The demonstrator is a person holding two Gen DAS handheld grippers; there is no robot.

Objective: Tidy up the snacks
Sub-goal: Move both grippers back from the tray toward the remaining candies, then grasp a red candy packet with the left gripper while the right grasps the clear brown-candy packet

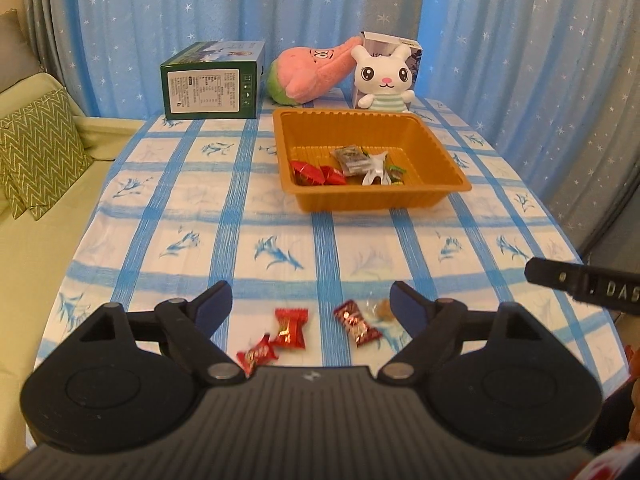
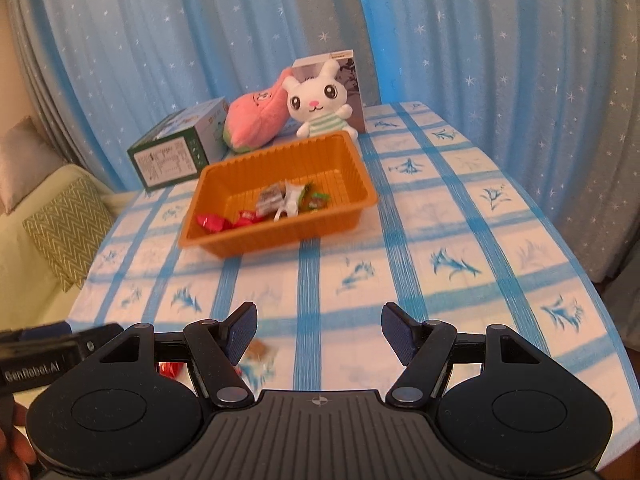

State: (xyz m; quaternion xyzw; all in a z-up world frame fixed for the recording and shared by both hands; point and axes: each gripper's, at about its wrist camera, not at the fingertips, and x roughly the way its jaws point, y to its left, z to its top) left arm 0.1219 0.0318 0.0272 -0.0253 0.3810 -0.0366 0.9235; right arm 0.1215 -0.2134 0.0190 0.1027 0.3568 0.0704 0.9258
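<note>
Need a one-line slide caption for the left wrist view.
Left gripper open above four wrapped candies on the checked tablecloth; orange tray beyond already holds several snacks.

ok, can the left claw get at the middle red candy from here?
Probably yes: the left claw is open and empty, the red candy lies flat between its fingertips, nothing on top of it.

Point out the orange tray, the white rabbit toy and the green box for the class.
orange tray (image 1: 360, 200): left wrist view, near outer wall.
white rabbit toy (image 1: 383, 74): left wrist view, its face.
green box (image 1: 208, 92): left wrist view, its labelled end.
</note>
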